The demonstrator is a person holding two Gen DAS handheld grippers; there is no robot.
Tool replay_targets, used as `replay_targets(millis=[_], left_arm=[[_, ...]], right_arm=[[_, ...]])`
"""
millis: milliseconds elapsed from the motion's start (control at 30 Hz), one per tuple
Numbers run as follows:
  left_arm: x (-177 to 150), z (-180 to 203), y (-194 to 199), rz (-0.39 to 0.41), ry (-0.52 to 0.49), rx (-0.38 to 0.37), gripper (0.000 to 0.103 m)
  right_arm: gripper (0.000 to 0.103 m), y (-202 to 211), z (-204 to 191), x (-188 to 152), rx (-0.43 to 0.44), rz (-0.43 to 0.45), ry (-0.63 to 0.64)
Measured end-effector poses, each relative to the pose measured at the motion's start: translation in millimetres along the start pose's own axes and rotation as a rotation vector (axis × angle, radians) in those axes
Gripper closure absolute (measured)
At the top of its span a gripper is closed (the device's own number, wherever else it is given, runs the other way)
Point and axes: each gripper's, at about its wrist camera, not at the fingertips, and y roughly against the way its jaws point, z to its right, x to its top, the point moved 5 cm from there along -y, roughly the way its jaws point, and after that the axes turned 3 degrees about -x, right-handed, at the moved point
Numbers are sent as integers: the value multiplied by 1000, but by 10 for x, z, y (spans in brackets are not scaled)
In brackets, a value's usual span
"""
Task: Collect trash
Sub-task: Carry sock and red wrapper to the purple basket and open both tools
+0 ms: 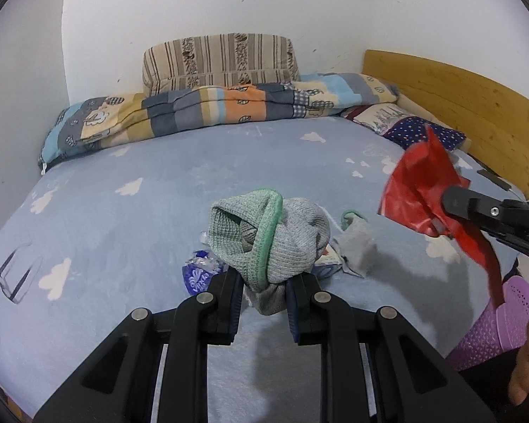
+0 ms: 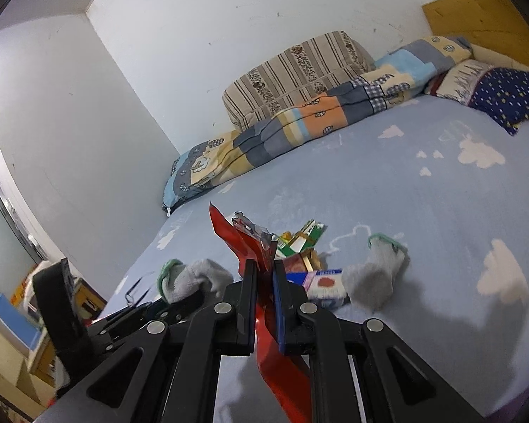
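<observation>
Left claw (image 1: 264, 303) first: its two jaws are pinched in on the toe end of a grey sock with a green cuff (image 1: 264, 232), which stands up from the grip above the blue cloud-print bed sheet (image 1: 123, 218). Behind the sock, on the sheet near the bed's near edge, lie a blue crinkled wrapper (image 1: 199, 275), a small carton (image 1: 329, 264) mostly hidden by the sock, and a second grey sock (image 1: 358, 246). Off toward the right edge of the bed, the right claw (image 1: 451, 211) comes in from the side, clamped on a red plastic wrapper (image 1: 419, 190) held clear of the sheet. A folded patchwork quilt (image 1: 211, 112) and a striped cushion (image 1: 218, 60) sit along the far edge by the wall, and a wooden headboard (image 1: 458, 105) runs along the right side.

From the right wrist, the right claw (image 2: 264, 282) is nearly closed, with the red plastic wrapper (image 2: 275, 359) squeezed between the jaws and trailing out both ways. Beyond it on the sheet (image 2: 405, 194) sits a small heap of litter: a green and white packet (image 2: 305, 236), a white and red carton (image 2: 326, 282), and the loose grey sock (image 2: 374, 278) just beside them. To the left, the other sock (image 2: 190, 278) is in the left claw (image 2: 180, 303); its jaws are hard to make out from here.
</observation>
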Motion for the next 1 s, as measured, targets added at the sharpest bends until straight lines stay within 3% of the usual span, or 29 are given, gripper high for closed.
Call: replay_targets(millis=[300,567,800,1000], left_arm=[[-75,298,198,12,-34,-27,83],[-211,815,360,0,-113,-91,83],[-208,1346,504,-17,-178,-199,83],[-183,2099,644,-30,-291,-347,83]], right_arm=[[95,634,218,-14,-33,43,-41],[94,1201,546,-101,-98,82,-75],[94,1732,999,-249,-195,114,-139],[94,2396,1492,-422,-305,177,-235]])
